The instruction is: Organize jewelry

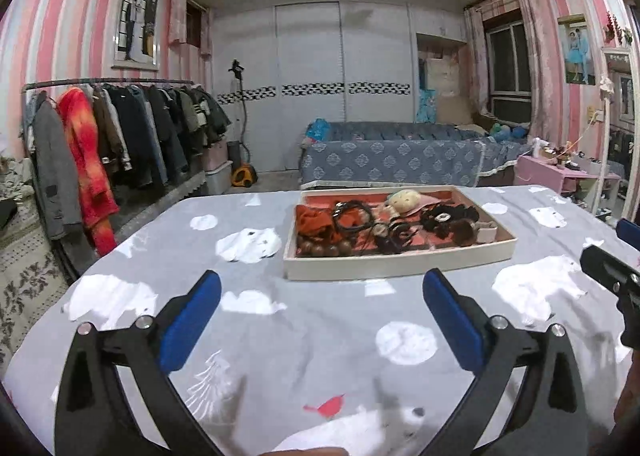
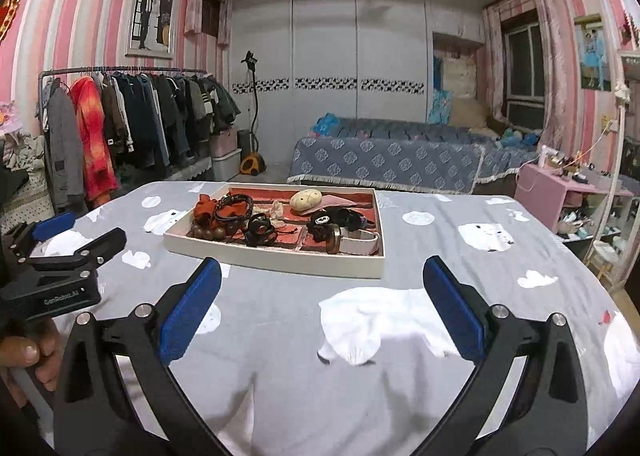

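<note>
- Both tools are empty: the left hand-held gripper (image 1: 322, 306) and the right hand-held gripper (image 2: 322, 296) each have their blue pads spread wide, with nothing between them but the grey printed cloth (image 1: 304, 336) below.
- Ahead of both, well apart from the fingertips, the jewelry tray (image 1: 400, 266) lies on the cloth-covered surface; seen from the left tool it sits slightly to the right, from the right tool slightly to the left.
- Inside lie a wooden bead bracelet (image 2: 210, 232), black hair ties (image 2: 260, 232), an orange scrunchie (image 2: 206, 209), a cream oval piece (image 2: 306, 199) and a white-strapped watch (image 2: 358, 244), mostly heaped together.
- By the look of it no item is in hand, so a pick has yet to begin.
- Next, one tool would likely need to reach forward over the near rim and settle on a single piece, avoiding tangled neighbours.
</note>
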A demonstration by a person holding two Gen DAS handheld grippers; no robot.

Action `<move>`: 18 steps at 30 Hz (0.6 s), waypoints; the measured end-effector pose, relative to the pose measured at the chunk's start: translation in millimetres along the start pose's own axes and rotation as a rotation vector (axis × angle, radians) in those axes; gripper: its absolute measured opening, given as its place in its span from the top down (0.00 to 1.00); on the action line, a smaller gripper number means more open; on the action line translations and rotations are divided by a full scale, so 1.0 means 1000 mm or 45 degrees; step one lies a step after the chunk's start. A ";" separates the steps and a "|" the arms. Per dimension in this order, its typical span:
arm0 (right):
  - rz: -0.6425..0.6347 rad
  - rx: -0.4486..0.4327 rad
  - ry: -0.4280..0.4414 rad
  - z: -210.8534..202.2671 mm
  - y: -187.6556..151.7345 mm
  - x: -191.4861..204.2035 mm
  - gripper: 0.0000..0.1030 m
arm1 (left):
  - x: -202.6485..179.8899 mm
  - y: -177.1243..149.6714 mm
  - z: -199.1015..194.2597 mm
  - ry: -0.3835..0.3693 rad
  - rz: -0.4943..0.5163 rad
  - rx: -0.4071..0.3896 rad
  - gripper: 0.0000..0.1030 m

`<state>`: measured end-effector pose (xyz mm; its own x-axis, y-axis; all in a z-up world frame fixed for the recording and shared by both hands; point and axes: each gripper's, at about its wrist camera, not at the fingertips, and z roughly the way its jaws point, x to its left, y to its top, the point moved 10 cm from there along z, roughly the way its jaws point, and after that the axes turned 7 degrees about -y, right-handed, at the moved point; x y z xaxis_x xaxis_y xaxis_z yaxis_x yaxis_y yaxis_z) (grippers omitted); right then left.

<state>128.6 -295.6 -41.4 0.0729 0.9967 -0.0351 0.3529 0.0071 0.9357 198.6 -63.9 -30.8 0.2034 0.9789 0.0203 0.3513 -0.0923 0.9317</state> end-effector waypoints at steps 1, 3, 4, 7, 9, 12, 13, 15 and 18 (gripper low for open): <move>-0.001 0.001 0.003 -0.002 -0.004 0.001 0.05 | 0.001 -0.003 -0.001 0.015 0.002 0.001 0.04; 0.003 0.012 0.009 -0.002 -0.013 0.002 0.05 | 0.003 -0.009 -0.001 0.040 0.013 0.002 0.04; 0.006 0.019 0.008 -0.003 -0.018 0.003 0.05 | 0.003 -0.011 -0.001 0.040 0.016 0.002 0.04; 0.004 0.016 -0.004 -0.004 -0.027 0.001 0.05 | 0.000 -0.021 -0.001 0.039 0.023 -0.006 0.04; 0.024 0.014 0.001 -0.005 -0.028 -0.001 0.05 | 0.000 -0.020 -0.004 0.028 0.013 -0.029 0.04; 0.040 0.057 0.002 0.004 -0.031 -0.003 0.05 | 0.000 -0.021 -0.004 0.025 0.017 -0.028 0.04; 0.043 0.074 -0.001 0.007 -0.033 -0.004 0.05 | 0.000 -0.021 -0.004 0.025 0.017 -0.024 0.04; 0.047 0.076 -0.004 0.007 -0.033 -0.005 0.05 | -0.001 -0.021 -0.004 0.029 0.022 -0.025 0.04; 0.043 0.042 -0.018 0.002 -0.030 -0.006 0.05 | -0.001 -0.020 -0.008 0.036 0.025 -0.045 0.04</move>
<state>119.5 -302.1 -70.4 0.0981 0.9951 -0.0087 0.3807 -0.0295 0.9242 184.1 -61.5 -47.0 0.1836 0.9818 0.0486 0.3149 -0.1056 0.9432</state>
